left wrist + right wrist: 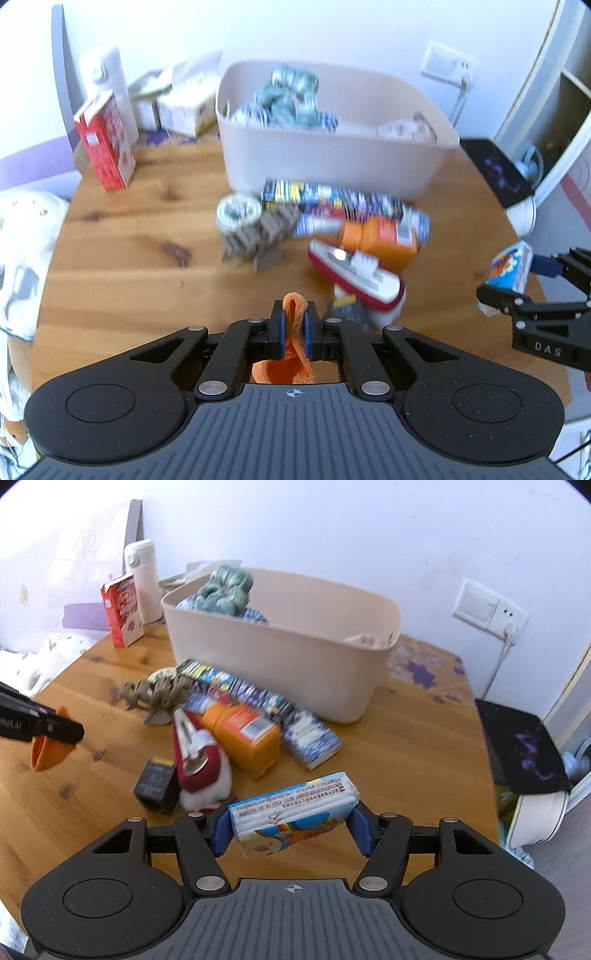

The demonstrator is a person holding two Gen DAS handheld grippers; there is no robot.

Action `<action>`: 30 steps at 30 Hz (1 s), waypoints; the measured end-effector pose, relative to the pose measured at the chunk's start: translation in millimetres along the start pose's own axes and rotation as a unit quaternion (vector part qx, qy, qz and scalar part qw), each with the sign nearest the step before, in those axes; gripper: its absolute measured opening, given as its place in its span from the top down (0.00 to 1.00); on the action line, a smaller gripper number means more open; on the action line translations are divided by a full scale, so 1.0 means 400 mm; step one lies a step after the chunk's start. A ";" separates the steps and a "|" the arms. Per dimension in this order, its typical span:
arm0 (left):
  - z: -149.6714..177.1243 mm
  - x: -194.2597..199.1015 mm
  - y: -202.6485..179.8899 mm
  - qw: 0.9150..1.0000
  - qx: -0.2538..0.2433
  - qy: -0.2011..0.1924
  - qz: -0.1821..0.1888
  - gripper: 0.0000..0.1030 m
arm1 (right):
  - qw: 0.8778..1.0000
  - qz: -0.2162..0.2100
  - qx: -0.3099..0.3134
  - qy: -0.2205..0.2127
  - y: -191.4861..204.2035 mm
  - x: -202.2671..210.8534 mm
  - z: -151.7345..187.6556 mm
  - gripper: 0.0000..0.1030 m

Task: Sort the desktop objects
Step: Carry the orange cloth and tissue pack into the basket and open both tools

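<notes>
We observe the left gripper (294, 325) with its fingers (277, 332) fully closed on a soft orange fleece cloth (295, 332). The cloth stands folded in a narrow loop between the blue pads, and its lower part hangs bunched beneath them, clear of the round wooden tabletop (129, 258).

The right gripper (290, 829) has its fingers (221, 829) about half open, clamped on the two ends of a rectangular pack of tissues in a blue cartoon-printed wrapper (295, 808). The pack lies crosswise between the pads, tilted, with printed text on its upper face and white tissue visible through the wrapper.

Behind both grippers, a beige plastic bin (295, 657) stands on the tabletop and contains a teal knitted item (225, 587). A pile of mixed objects lies just in front of the bin, among them an orange plastic bottle (243, 738) and a red-and-white toy boat (354, 273).
</notes>
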State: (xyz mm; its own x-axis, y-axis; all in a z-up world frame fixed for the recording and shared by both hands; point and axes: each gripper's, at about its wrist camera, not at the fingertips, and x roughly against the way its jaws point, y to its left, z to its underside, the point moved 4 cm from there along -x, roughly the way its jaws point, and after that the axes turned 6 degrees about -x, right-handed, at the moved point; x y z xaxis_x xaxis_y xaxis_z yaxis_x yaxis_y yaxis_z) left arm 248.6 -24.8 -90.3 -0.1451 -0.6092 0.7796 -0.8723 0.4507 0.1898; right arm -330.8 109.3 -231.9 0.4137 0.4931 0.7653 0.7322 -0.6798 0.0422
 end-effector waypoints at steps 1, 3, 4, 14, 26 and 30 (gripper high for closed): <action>-0.015 0.003 0.001 1.000 -0.001 -0.006 -0.001 0.92 | 1.000 0.002 0.001 -0.004 -0.007 0.003 -0.010 0.42; -0.048 0.006 0.003 1.000 -0.002 -0.018 -0.003 0.92 | 1.000 0.006 0.003 -0.013 -0.022 0.009 -0.034 0.42; -0.065 0.007 0.004 1.000 -0.004 -0.024 -0.004 0.92 | 1.000 0.009 0.005 -0.020 -0.031 0.012 -0.049 0.42; -0.241 -0.029 -0.020 0.997 -0.022 -0.071 -0.010 0.92 | 0.998 0.026 0.011 -0.057 -0.120 -0.011 -0.172 0.42; -0.441 -0.092 -0.073 0.991 -0.060 -0.115 -0.019 0.92 | 0.994 0.011 0.043 -0.095 -0.147 -0.092 -0.337 0.42; -0.484 -0.135 -0.083 0.991 -0.068 -0.114 -0.022 0.92 | 0.993 -0.001 0.057 -0.099 -0.145 -0.126 -0.383 0.42</action>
State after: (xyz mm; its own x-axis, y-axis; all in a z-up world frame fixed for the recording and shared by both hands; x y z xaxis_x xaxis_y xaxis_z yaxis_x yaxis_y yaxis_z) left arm 375.9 119.4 -23.3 -0.2239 -0.7551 0.6162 -0.8109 0.4950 0.3120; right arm -476.9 40.7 -174.7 0.5022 0.5985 0.6241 0.7852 -0.6180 -0.0391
